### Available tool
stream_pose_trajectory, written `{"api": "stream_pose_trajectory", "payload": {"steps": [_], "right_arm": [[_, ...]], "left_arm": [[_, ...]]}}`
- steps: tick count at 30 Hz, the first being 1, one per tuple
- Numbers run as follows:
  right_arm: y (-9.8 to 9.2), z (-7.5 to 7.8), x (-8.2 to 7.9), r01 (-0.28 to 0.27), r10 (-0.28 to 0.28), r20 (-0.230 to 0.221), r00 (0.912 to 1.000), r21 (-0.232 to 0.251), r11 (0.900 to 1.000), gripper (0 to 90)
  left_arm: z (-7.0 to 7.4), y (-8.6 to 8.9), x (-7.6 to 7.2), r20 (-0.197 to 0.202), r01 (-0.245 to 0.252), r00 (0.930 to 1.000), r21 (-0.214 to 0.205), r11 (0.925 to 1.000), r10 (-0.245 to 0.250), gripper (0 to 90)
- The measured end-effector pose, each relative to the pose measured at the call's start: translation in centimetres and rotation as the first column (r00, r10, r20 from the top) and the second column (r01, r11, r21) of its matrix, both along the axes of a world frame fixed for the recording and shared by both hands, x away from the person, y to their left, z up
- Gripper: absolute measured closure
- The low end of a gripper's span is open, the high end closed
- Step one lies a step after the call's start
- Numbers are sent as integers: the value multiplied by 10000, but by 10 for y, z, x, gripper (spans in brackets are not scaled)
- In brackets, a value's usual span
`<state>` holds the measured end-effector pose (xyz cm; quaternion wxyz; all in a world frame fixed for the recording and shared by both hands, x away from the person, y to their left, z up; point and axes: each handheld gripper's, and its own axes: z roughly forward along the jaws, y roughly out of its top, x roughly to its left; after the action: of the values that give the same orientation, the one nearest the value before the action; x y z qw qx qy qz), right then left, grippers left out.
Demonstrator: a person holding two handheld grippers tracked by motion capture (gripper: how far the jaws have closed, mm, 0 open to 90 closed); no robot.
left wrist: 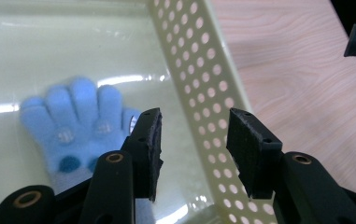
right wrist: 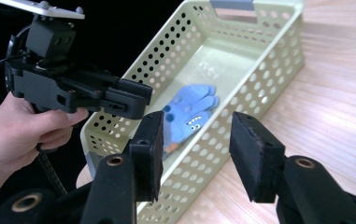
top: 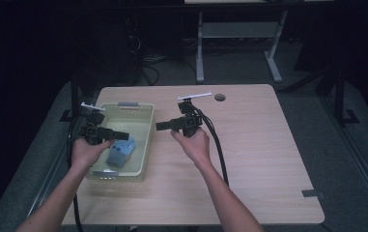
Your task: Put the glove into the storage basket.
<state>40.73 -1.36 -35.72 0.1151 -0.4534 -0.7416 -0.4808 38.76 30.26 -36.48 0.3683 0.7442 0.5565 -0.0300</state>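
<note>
Overhead, a person at a light wooden table [top: 249,145] holds a black two-jaw gripper in each hand. A pale yellow perforated basket [top: 147,133] sits on the table's left part, and a small blue fuzzy glove [top: 121,152] lies flat on its floor, toward the person's end. The left gripper [top: 121,135] hangs above the basket, just over the glove, jaws apart and holding nothing. The right gripper [top: 162,126] is just outside the basket's right wall, pointing toward it, jaws likewise apart and empty. The glove looks light, soft and floppy, so it would likely crumple and dangle when lifted; pinching a fold of the palm or cuff seems a surer hold than one thin finger. From above, the glove reads as little more than a blue patch. The left gripper view adds its spread fingers and round dots on the palm, with the basket's holed wall running between the jaws. The right gripper view adds a small toothy face printed on the glove, a grey handle [right wrist: 230,4] on the basket's far rim, and the left hand [right wrist: 14,130] gripping its tool.
</note>
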Motion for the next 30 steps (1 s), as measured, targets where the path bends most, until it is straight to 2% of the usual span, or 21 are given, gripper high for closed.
{"api": "stream_pose_trajectory", "payload": {"steps": [5,9,20,23,30], "right_arm": [[-15,4,0,175,-175,11,9998,-4,9998,536],[-25,5,-1,298,-298,79,9995,14,9996,529],[-44,5,-7,609,-610,129,9981,119,9981,500],[-51,4,-9,724,-727,120,9973,239,9971,479],[-63,5,-11,922,-927,139,9956,300,9953,457]], "left_arm": [[6,-1,-3,229,49,9997,-311,9995,-42,529],[7,-4,-4,230,132,9997,-295,9995,-125,528],[16,-14,-8,443,287,9987,-576,9979,-262,492],[21,-20,-8,544,358,9980,-579,9977,-326,485],[23,-32,-9,614,640,9963,-634,9959,-601,468]]}}
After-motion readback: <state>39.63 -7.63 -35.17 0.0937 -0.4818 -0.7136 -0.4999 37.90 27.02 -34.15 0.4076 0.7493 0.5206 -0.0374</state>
